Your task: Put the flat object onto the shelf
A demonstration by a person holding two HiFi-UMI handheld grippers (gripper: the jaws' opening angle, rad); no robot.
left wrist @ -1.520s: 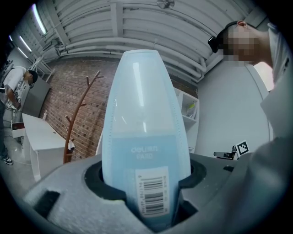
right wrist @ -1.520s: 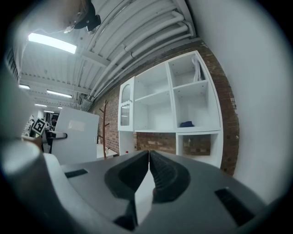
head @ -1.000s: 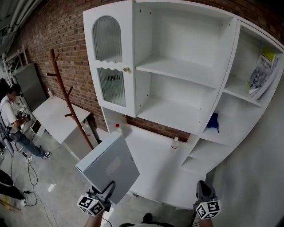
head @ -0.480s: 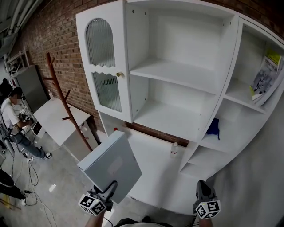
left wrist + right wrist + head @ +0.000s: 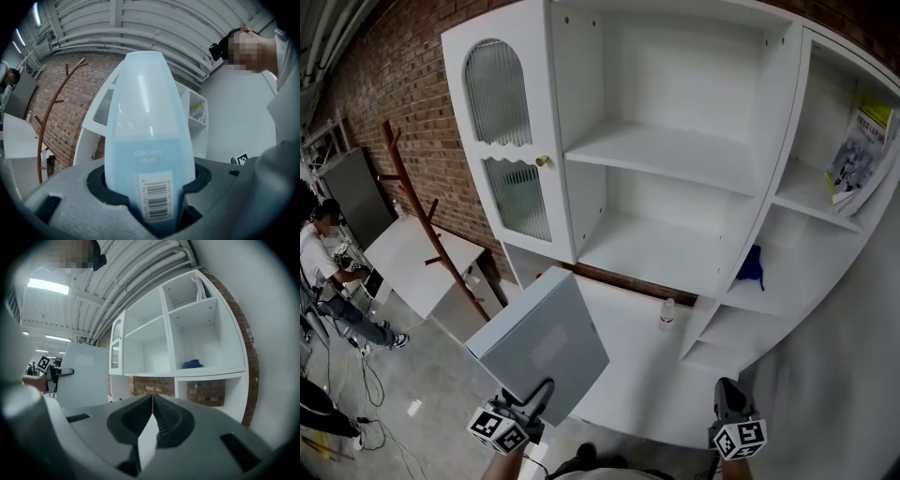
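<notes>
– Folder (image 5: 539, 345): flat, pale blue, standing up out of the left gripper (image 5: 536, 398), which pinches its bottom edge, low before the shelf unit (image 5: 675, 155).
– How will it handle?
– Probably light and stiff, but slick; held at one edge, it could swing.
– Room?
– The middle bays gape wide and bare. Mind the glass door (image 5: 502, 141) and the small bottle (image 5: 667, 314). The right gripper (image 5: 727, 394) is pressed together, empty.

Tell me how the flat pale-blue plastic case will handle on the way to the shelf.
Probably stiff: the flat pale-blue plastic case juts from the left tool without sagging. Its glossy faces look slippery, and gripped by one end, it may pivot.
</notes>
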